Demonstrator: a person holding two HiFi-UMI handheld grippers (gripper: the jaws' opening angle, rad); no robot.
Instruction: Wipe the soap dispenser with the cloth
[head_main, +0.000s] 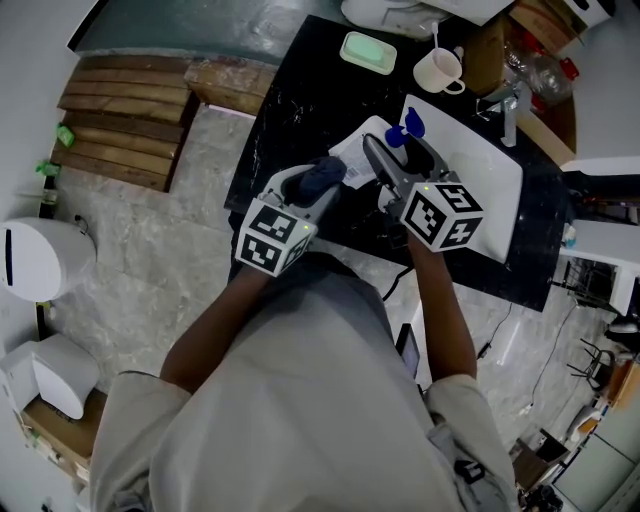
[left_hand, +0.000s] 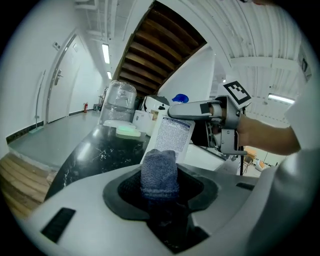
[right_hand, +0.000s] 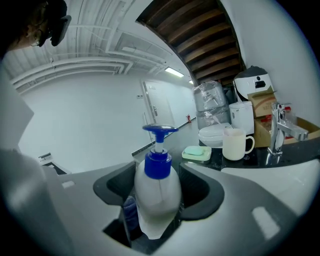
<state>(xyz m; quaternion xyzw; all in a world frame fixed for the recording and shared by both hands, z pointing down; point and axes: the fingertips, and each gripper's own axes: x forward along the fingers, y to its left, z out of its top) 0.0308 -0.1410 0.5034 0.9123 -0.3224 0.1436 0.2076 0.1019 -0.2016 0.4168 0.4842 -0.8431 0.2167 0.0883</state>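
Centre of the right gripper view: soap dispenser (right_hand: 158, 187), upright, white bottle with blue pump, pinched by right tool (right_hand: 157, 200). Left tool (left_hand: 160, 197) clamps blue-grey cloth (left_hand: 160, 172) just beside it.

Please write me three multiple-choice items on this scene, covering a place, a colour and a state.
1. Where does the mug stand? A on a chair; B on the black counter; C on a stove.
2. What colour is the pump of the soap dispenser? A red; B blue; C yellow.
3. How are the left tongs? A open, empty; B shut on a spoon; C shut on the cloth.
Answers: 1 B, it sits on the dark stone; 2 B, the pump head shows blue in the right gripper view; 3 C, the cloth is pinched between the pads.
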